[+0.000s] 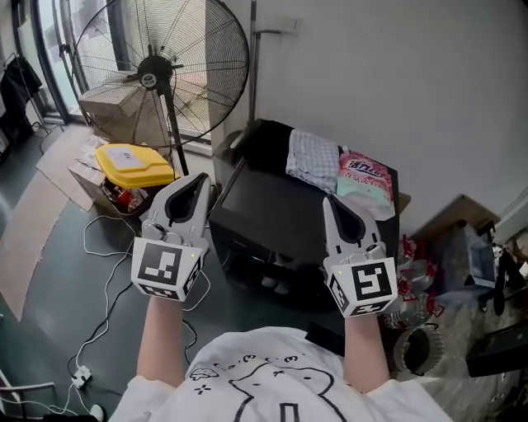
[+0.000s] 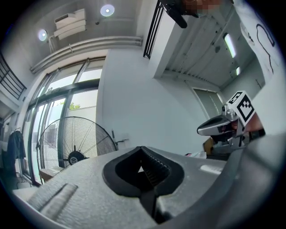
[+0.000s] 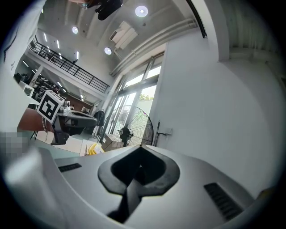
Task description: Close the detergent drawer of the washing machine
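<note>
Detergent drawer: not to be made out in any view. Nearest match for the machine: a black box-shaped unit (image 1: 272, 214) on a dull grey-green floor (image 1: 49, 280), backed against a white wall (image 1: 396, 74). On its top, a grey checked cloth (image 1: 312, 155) with a pink-and-white packet (image 1: 365, 183) just beside it.

To the left of the unit, a large standing fan (image 1: 161, 70), with cardboard boxes (image 1: 107, 107) behind its pole and a yellow-lidded container (image 1: 132, 163) at its foot. White cables (image 1: 107, 272) trailing over the floor. To the right, a heap of bags and plastic clutter (image 1: 445, 247). Tall windows (image 2: 58, 112) behind the fan, round ceiling lights (image 2: 107, 10) overhead, and a railed upper gallery (image 3: 67, 67) far off in the right gripper view.

Left gripper (image 1: 198, 178) held over the unit's left edge, jaws pressed fully together with nothing between them. Right gripper (image 1: 329, 200) held over the unit's right half, near the packet, jaws likewise closed on nothing. Both aimed roughly level toward the wall, side by side but well apart, touching neither the unit nor the things on it. Unit below and ahead of both pairs of jaws in the head view, and out of sight in both gripper views, where only wall, fan and windows appear past the tips.
</note>
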`<state>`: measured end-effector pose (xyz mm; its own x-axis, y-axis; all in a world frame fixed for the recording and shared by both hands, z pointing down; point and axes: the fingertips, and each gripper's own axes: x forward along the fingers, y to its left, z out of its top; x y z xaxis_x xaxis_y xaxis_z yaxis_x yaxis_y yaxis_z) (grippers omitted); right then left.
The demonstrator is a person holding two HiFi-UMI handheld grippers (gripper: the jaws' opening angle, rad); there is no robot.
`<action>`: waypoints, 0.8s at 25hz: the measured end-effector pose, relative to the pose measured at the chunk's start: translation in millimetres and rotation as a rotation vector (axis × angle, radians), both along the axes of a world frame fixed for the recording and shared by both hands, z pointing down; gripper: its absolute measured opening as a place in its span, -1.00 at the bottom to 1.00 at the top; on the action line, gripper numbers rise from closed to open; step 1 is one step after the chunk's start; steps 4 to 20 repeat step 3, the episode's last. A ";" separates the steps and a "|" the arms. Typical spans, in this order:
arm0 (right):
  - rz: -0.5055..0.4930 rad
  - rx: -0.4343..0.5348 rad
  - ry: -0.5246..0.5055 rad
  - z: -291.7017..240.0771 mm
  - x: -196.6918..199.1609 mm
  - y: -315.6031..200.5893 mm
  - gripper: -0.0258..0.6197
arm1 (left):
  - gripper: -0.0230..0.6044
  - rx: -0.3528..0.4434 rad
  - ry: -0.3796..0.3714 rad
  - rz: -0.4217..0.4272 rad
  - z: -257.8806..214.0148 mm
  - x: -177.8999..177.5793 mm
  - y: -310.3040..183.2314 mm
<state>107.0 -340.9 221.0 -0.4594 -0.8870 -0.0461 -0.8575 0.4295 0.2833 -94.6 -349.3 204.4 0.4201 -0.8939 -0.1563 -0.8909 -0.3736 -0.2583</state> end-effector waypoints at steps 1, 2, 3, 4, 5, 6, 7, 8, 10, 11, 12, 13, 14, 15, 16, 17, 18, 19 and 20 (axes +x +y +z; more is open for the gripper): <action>0.000 0.002 0.000 -0.8 0.3 0.3 -0.93 | -0.88 -0.005 0.001 0.002 1.3 0.5 0.0; 0.000 0.003 0.000 -1.4 0.5 0.6 -0.93 | -0.88 -0.010 0.000 0.004 2.6 1.1 0.2; 0.000 0.004 0.000 -1.9 0.8 0.9 -0.93 | -0.88 -0.015 -0.001 0.006 4.0 1.6 0.4; 0.000 0.004 0.000 -1.9 0.8 0.9 -0.93 | -0.88 -0.015 -0.001 0.006 4.0 1.6 0.4; 0.000 0.004 0.000 -1.9 0.8 0.9 -0.93 | -0.88 -0.015 -0.001 0.006 4.0 1.6 0.4; 0.000 0.004 0.000 -1.9 0.8 0.9 -0.93 | -0.88 -0.015 -0.001 0.006 4.0 1.6 0.4; 0.000 0.004 0.000 -1.9 0.8 0.9 -0.93 | -0.88 -0.015 -0.001 0.006 4.0 1.6 0.4; 0.000 0.004 0.000 -1.9 0.8 0.9 -0.93 | -0.88 -0.015 -0.001 0.006 4.0 1.6 0.4; 0.000 0.004 0.000 -1.9 0.8 0.9 -0.93 | -0.88 -0.015 -0.001 0.006 4.0 1.6 0.4; 0.000 0.004 0.000 -1.9 0.8 0.9 -0.93 | -0.88 -0.015 -0.001 0.006 4.0 1.6 0.4; 0.000 0.004 0.000 -1.9 0.8 0.9 -0.93 | -0.88 -0.015 -0.001 0.006 4.0 1.6 0.4; 0.000 0.004 0.000 -1.9 0.8 0.9 -0.93 | -0.88 -0.015 -0.001 0.006 4.0 1.6 0.4; 0.000 0.004 0.000 -1.9 0.8 0.9 -0.93 | -0.88 -0.015 -0.001 0.006 4.0 1.6 0.4; 0.000 0.004 0.000 -1.9 0.8 0.9 -0.93 | -0.88 -0.015 -0.001 0.006 4.0 1.6 0.4; 0.000 0.004 0.000 -1.9 0.8 0.9 -0.93 | -0.88 -0.015 -0.001 0.006 4.0 1.6 0.4; 0.000 0.004 0.000 -1.9 0.8 0.9 -0.93 | -0.88 -0.015 -0.001 0.006 4.0 1.6 0.4; 0.000 0.004 0.000 -1.9 0.8 0.9 -0.93 | -0.88 -0.015 -0.001 0.006 4.0 1.6 0.4; 0.000 0.004 0.000 -1.9 0.8 0.9 -0.93 | -0.88 -0.015 -0.001 0.006 4.0 1.6 0.4; 0.000 0.004 0.000 -1.9 0.8 0.9 -0.93 | -0.88 -0.015 -0.001 0.006 4.0 1.6 0.4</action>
